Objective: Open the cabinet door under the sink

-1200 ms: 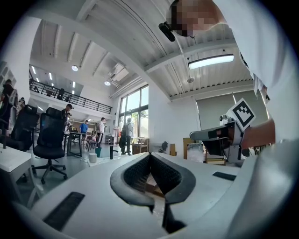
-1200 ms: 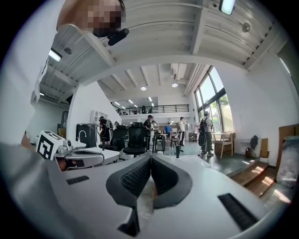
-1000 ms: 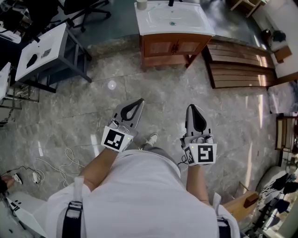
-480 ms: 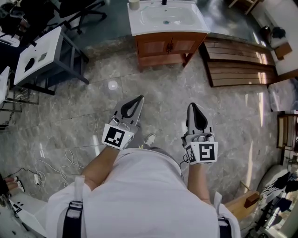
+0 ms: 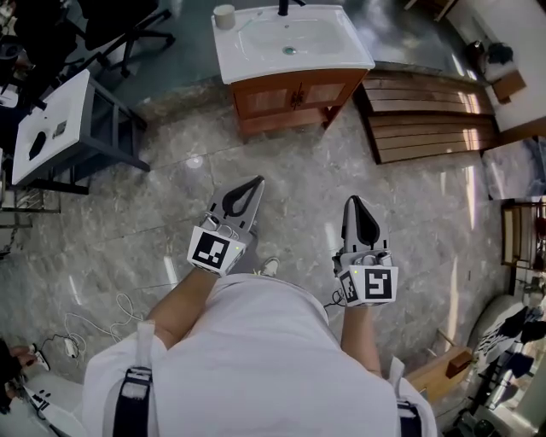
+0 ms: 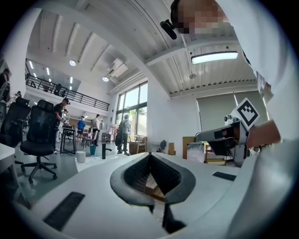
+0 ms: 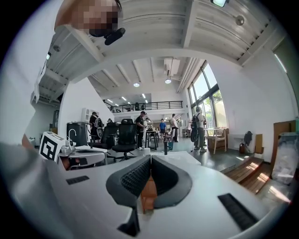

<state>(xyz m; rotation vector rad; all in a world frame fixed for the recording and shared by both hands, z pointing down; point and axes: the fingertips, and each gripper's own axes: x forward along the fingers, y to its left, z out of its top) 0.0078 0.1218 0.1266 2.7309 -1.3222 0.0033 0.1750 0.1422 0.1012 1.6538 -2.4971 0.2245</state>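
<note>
The wooden cabinet (image 5: pixel 290 96) under the white sink (image 5: pixel 290 38) stands far ahead at the top of the head view. Its two doors are closed, with small handles (image 5: pixel 296 96) at the middle. My left gripper (image 5: pixel 258 182) and right gripper (image 5: pixel 351 200) are held close to my body, well short of the cabinet, both shut with nothing between the jaws. The left gripper view shows its jaw tips (image 6: pixel 150 154) meeting. In the right gripper view the jaws (image 7: pixel 151 156) are also closed, with the cabinet's brown wood (image 7: pixel 148 193) showing in the gap behind them.
A cup (image 5: pixel 223 15) and a black faucet (image 5: pixel 282 7) sit on the sink. Wooden slat panels (image 5: pixel 426 119) lie right of the cabinet. A white table on a grey frame (image 5: pixel 60 128) stands left, cables (image 5: pixel 102 320) trail on the marble floor, and people stand in the background.
The sink cabinet has slid down and to the left in the head view and looks nearer. Both grippers keep the same pose, still shut.
</note>
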